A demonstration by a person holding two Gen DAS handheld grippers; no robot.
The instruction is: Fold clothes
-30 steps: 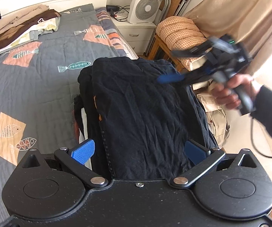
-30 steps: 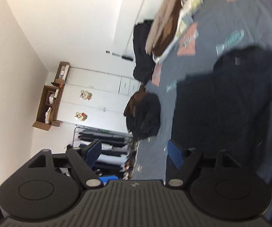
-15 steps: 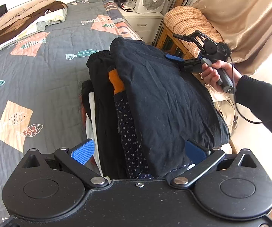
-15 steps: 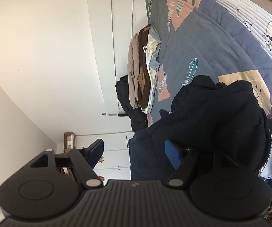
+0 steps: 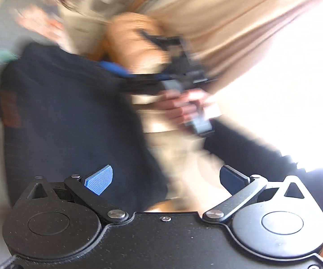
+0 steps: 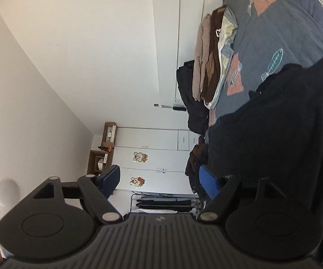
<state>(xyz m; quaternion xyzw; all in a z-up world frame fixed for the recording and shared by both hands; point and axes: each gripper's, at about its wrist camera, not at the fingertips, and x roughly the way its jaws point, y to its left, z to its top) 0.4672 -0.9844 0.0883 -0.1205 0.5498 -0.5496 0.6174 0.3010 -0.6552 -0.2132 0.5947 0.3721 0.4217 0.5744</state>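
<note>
Soft dark clothes at the bed's edge

Our left gripper (image 5: 164,177) is wide open, holding nothing; our right gripper (image 6: 159,179) is open too. Both sit near the floppy black cloth garment (image 6: 280,123) heaped on the grey fish-print bed quilt (image 6: 280,33). We judge it light and limp, best pinched at a hem.

No writing can be read anywhere here. The left wrist view is smeared with blur. In the right wrist view the two stickers on the far wardrobe (image 6: 152,157) are cartoon pictures with no words, and the pale mark on the brown garment (image 6: 215,51) in the stack on the bed is too small to read.
</note>
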